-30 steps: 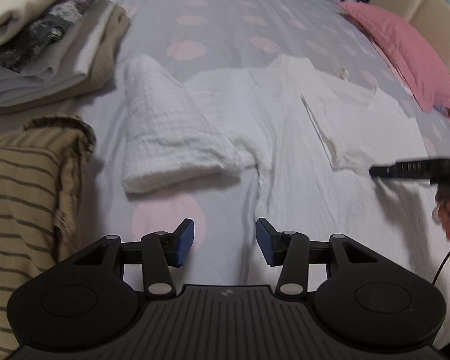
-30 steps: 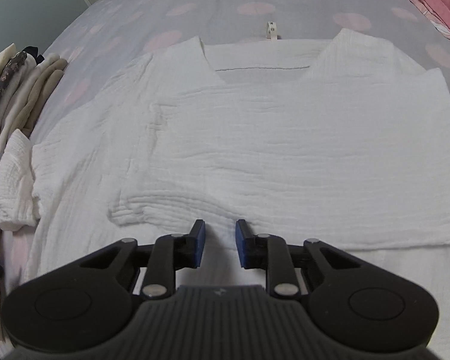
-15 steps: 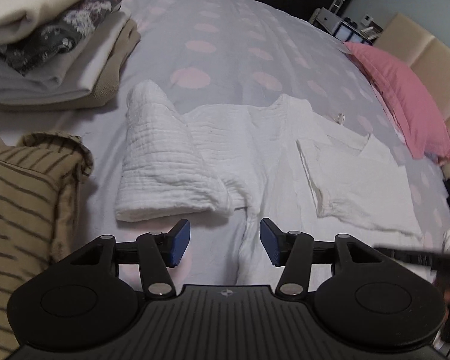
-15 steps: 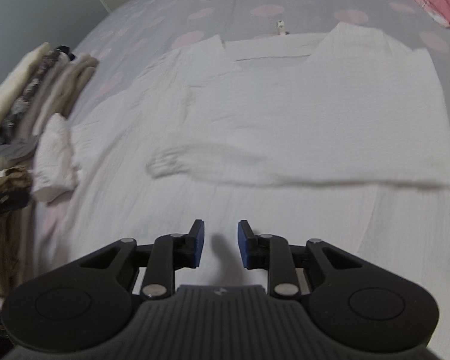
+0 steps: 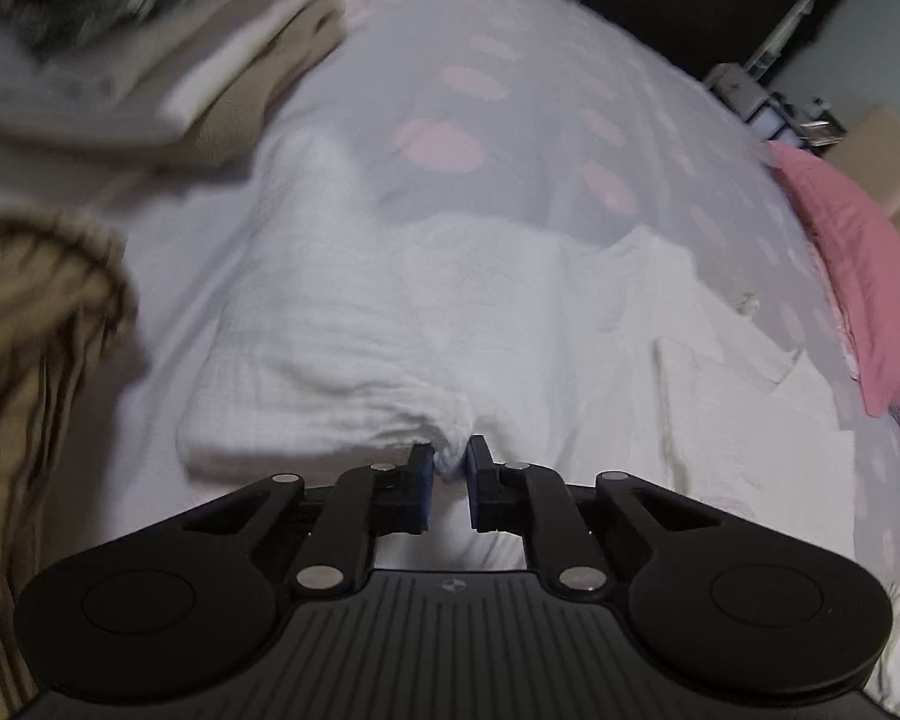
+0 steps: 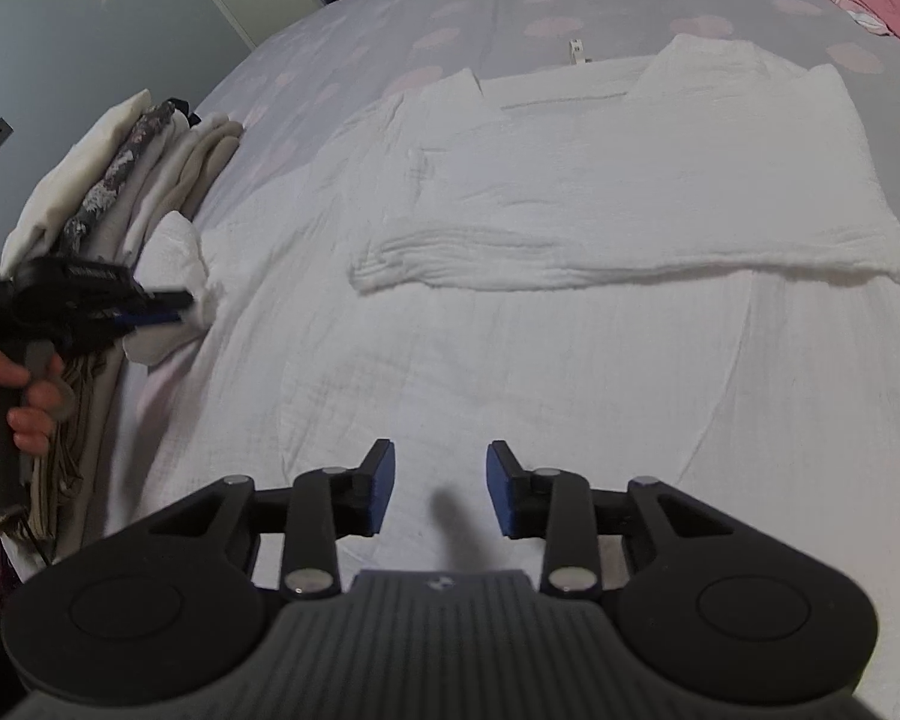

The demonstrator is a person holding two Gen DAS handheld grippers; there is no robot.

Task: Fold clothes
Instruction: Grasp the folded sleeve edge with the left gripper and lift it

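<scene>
I am working on the white garment (image 6: 510, 324), which is lying spread flat on the dotted bedspread (image 5: 510, 60), its right sleeve (image 6: 570, 252) already lying folded across the chest. My left gripper (image 5: 449, 468) is pinching the cuff edge of the left sleeve (image 5: 330, 360), a tuft of white cloth caught between its blue pads. My right gripper (image 6: 440, 483) is hovering released, jaws wide apart, above the lower body of the garment. I judge the step in hand to be folding the left sleeve inward. Next I would need to carry that cuff toward three o'clock across the chest, keeping it taut and level. A stack of folded clothes (image 6: 120, 180) is sitting at nine o'clock in the right wrist view.
</scene>
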